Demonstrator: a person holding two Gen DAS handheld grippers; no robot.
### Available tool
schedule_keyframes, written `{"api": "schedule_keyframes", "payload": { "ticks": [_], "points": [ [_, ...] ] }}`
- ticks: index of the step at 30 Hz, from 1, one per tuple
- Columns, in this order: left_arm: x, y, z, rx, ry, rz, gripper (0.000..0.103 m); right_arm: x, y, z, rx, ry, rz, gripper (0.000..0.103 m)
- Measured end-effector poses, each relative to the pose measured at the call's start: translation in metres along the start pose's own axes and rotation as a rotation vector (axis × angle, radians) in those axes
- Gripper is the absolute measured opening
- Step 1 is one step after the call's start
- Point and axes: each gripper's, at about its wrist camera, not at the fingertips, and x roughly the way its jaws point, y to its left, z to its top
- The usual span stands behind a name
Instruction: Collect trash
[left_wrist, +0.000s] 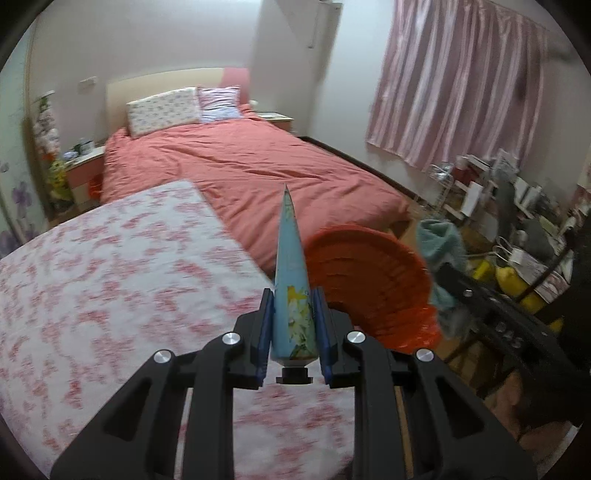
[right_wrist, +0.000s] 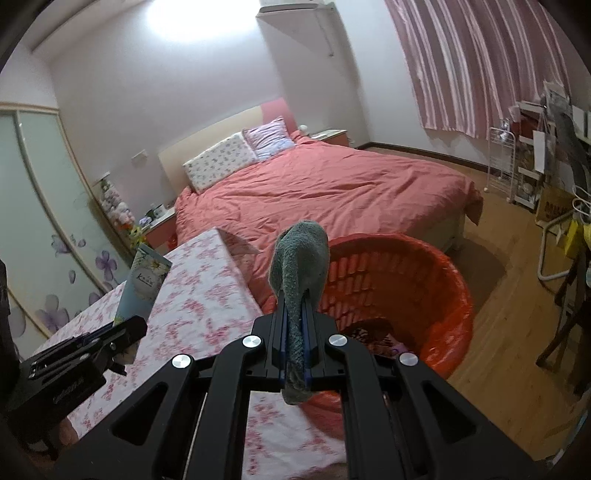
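My left gripper (left_wrist: 293, 297) is shut on a flattened light-blue tube (left_wrist: 291, 258) with a flower print. Its black cap sits near the jaws' base and its sealed end points away. It hangs over the edge of a table with a pink-flowered cloth (left_wrist: 110, 277). My right gripper (right_wrist: 295, 301) is shut on a grey-green cloth (right_wrist: 299, 258), held just above the near rim of an orange plastic basket (right_wrist: 443, 273). The basket (left_wrist: 369, 280) stands on the floor beside the table, with some dark items at its bottom. The left gripper (right_wrist: 118, 332) with the tube (right_wrist: 144, 284) also shows in the right wrist view.
A bed with a red cover (right_wrist: 332, 184) lies beyond the table (right_wrist: 199, 295) and basket. Cluttered shelves and bags (left_wrist: 517, 229) line the right wall under a pink striped curtain (left_wrist: 461, 81). Wooden floor (right_wrist: 517, 314) shows right of the basket. A glass wardrobe door (right_wrist: 37, 221) is on the left.
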Motion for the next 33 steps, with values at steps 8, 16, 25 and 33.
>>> {"api": "schedule_keyframes", "payload": {
  "ticks": [8,16,25,33],
  "points": [
    [0.042,-0.046,0.008,0.038,0.034,-0.096,0.022,0.019,-0.032,0.012,0.051,0.003,-0.024,0.006],
    [0.096,-0.060,0.014,0.015,0.100,-0.099,0.029,0.038,-0.053,0.023,0.086,0.011,-0.031,0.012],
    [0.093,-0.028,0.008,-0.022,0.098,-0.004,0.051,0.023,-0.064,0.012,0.087,-0.002,-0.065,0.066],
    [0.013,0.000,-0.017,-0.028,-0.052,0.119,0.085,-0.028,-0.042,-0.006,0.027,-0.085,-0.131,0.094]
  ]
}}
